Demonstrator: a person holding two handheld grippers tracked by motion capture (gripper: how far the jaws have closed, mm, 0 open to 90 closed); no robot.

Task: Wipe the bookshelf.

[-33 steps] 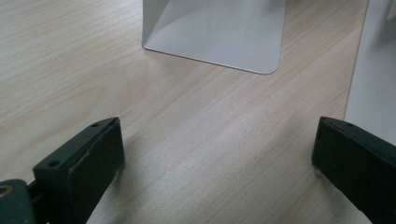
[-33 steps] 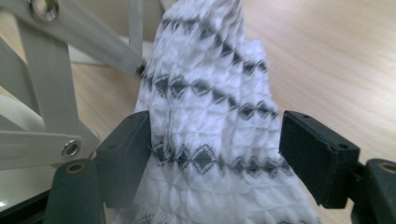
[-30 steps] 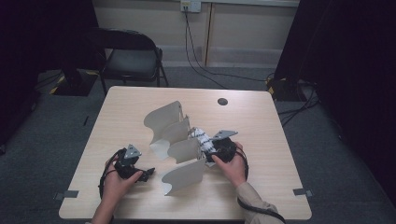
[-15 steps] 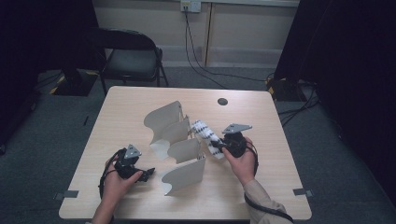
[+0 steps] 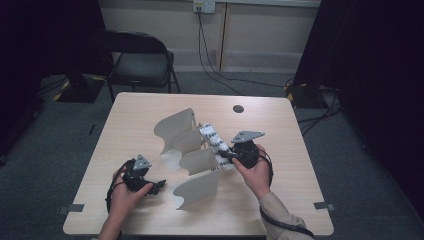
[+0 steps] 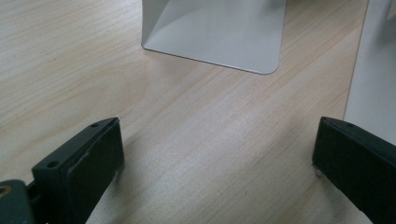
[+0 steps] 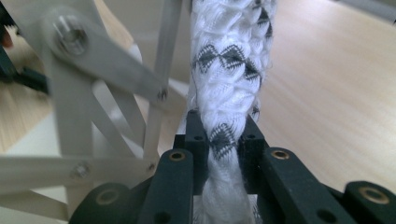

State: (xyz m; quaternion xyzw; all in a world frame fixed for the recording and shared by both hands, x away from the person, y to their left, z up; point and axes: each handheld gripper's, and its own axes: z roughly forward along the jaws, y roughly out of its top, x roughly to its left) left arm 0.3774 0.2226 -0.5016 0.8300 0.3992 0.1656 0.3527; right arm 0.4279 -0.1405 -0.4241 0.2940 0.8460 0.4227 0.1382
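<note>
White knitted cloth (image 7: 229,84) with black diamond pattern, pinched between the closed jaws of the right gripper (image 7: 223,140), hangs at the right side of the rack of 4 cream fanned panels (image 5: 197,160) mid-table. Left gripper (image 6: 215,163) rests wide apart, nothing between its jaws, on bare wood table (image 5: 290,130) near the front-left edge, just beside the nearest panel; broad open tabletop lies right and behind.

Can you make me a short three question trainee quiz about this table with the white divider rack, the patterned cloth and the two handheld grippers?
1. True or false: the right gripper is shut on the patterned cloth.
2. How do the left gripper's jaws stand? A open, B shut.
3. What stands on the table between the two grippers?

Key: 1 true. 2 A, open over bare wood. 3 the white divider rack.
</note>
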